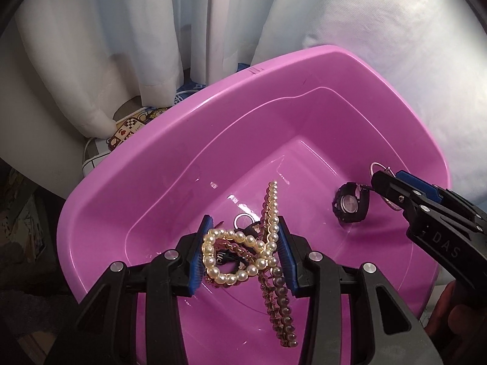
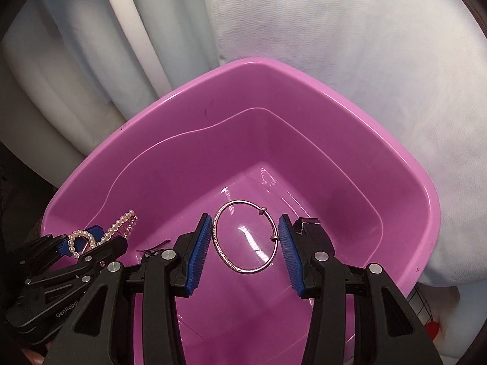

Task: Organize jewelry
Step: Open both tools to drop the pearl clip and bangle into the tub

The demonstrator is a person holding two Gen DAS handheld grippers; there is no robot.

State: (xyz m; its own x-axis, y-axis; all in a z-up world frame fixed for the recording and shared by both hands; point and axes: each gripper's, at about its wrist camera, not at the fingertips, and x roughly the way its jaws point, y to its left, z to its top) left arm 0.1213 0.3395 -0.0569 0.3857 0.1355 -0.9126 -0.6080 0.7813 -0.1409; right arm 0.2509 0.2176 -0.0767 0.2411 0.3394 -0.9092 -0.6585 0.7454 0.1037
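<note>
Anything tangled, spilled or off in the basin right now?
Yes. The left gripper holds a tangled clump: a looped pearl strand snarled with a gold chain, ends dangling into the pink basin. The right gripper holds a silver bangle cleanly. A black watch is in the basin. Nothing spilled outside.

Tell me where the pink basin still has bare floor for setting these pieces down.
Bare floor lies between the pearl strands and black watch, and toward the basin's far wall. It is crowded around the pearls, chain and ring.

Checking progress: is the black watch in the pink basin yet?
In: the black watch lies on the floor of the pink basin.
</note>
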